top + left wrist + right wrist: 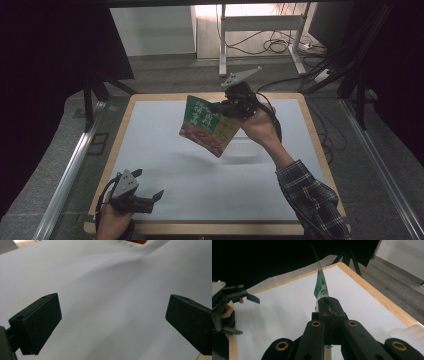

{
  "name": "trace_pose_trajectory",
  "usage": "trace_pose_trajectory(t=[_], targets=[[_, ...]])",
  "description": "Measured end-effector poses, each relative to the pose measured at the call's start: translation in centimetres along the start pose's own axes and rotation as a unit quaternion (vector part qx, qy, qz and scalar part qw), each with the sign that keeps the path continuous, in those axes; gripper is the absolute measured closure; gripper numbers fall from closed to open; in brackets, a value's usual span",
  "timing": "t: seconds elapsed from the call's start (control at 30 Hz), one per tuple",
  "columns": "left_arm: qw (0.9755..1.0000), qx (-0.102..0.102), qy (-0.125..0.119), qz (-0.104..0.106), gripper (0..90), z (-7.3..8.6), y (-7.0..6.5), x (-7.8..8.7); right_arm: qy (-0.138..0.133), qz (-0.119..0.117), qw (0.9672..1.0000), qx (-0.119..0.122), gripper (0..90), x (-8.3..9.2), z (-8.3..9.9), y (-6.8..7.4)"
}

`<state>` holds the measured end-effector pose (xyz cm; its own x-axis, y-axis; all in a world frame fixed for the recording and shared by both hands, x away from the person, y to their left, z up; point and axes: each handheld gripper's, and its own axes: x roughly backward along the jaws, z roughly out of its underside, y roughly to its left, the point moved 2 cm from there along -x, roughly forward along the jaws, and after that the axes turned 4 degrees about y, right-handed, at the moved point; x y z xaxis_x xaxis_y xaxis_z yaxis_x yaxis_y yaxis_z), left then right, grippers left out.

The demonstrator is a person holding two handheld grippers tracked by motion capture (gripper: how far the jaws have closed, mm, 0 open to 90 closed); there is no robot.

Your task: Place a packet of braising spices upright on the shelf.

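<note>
The right gripper, clamped on the green food pouch at frame centre, should carry it level towards the wide-open, empty left gripper.

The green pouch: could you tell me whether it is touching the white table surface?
Apart. The high view shows the green pouch held up by the right gripper, its shadow below on the table.

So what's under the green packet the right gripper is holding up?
Under the green packet, pinched in the right gripper, lies the white table top with a soft shadow. A pale, box-like shape sits below its lower right corner, partly covered by packet and hand.
</note>
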<state>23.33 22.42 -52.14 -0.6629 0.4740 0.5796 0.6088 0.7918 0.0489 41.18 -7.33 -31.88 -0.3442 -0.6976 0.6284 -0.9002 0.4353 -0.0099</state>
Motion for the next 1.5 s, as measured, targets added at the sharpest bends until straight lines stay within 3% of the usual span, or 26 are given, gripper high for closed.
trace_pose_trajectory(t=[0.43, 0.97, 1.17, 1.5], targets=[[1.0, 0.003, 0.001, 0.001, 0.2, 0.0, 0.0, 0.0, -0.008, 0.022, 0.9997, -0.006, 89.8, 0.2, -3.2, -2.8], [1.0, 0.007, 0.0, 0.004, 0.2, 0.0, 0.0, -0.1, -0.01, 0.055, 0.9983, -0.012, 89.8, -1.3, -5.8, -7.1], [0.9999, 0.009, 0.0, 0.007, 0.2, 0.1, 0.0, -0.1, -0.006, 0.063, 0.9978, -0.019, 89.8, -1.7, -5.5, -8.9], [0.9999, 0.007, 0.004, 0.007, 0.2, 0.1, 0.1, -0.1, 0.003, 0.082, 0.9957, -0.043, 89.8, -0.9, -3.4, -11.4]])
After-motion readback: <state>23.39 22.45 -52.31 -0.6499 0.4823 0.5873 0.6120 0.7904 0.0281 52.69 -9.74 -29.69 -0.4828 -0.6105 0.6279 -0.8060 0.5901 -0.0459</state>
